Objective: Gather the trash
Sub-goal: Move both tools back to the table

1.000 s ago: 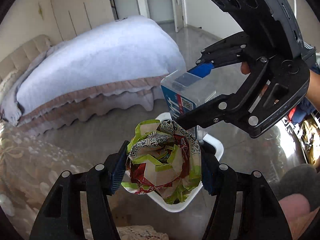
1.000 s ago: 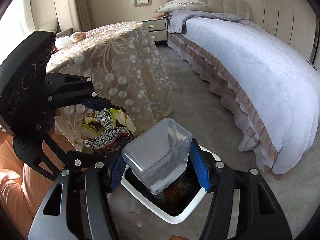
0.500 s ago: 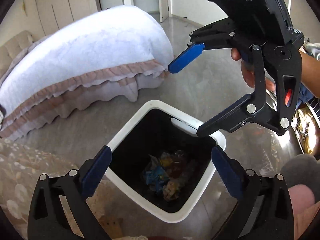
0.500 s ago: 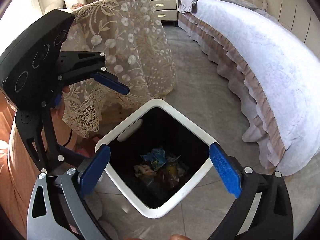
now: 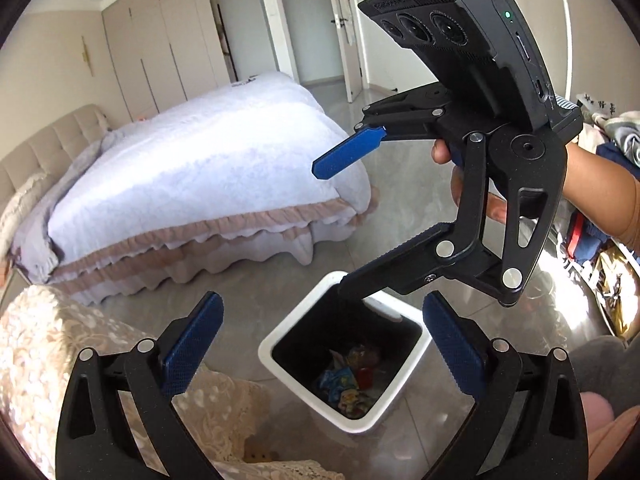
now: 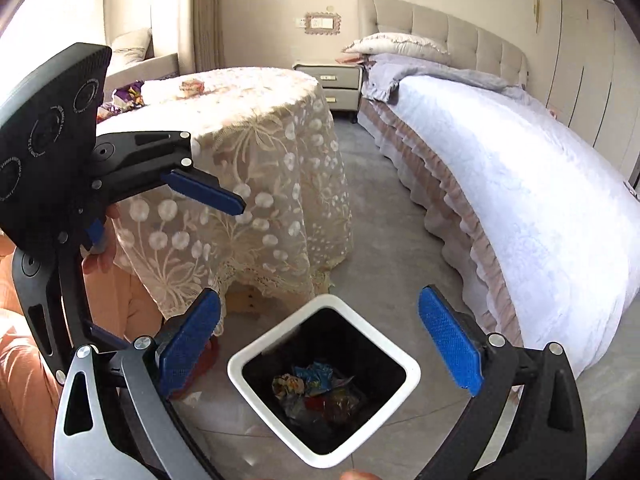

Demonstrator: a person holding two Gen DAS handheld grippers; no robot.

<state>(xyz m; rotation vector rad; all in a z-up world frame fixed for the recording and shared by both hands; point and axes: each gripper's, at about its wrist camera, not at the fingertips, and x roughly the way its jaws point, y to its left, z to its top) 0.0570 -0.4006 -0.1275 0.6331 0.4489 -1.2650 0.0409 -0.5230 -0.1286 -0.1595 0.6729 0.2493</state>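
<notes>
Left wrist view: grey tiled floor [image 5: 224, 312], a bed [image 5: 200, 184], wardrobes and a doorway behind. The left gripper [image 5: 320, 356] is released, empty, above the white bin [image 5: 344, 420] holding the trash [image 5: 348, 380].

Right wrist view: the right gripper [image 6: 320, 348], also released and empty, frames the bin; only here show the lace-covered round table [image 6: 248, 184], nightstand [image 6: 328, 88] and headboard [image 6: 440, 28].

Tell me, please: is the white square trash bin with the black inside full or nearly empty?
Nearly empty. The white square trash bin shows bare black walls, with only a few colourful wrappers lying at its bottom.
</notes>
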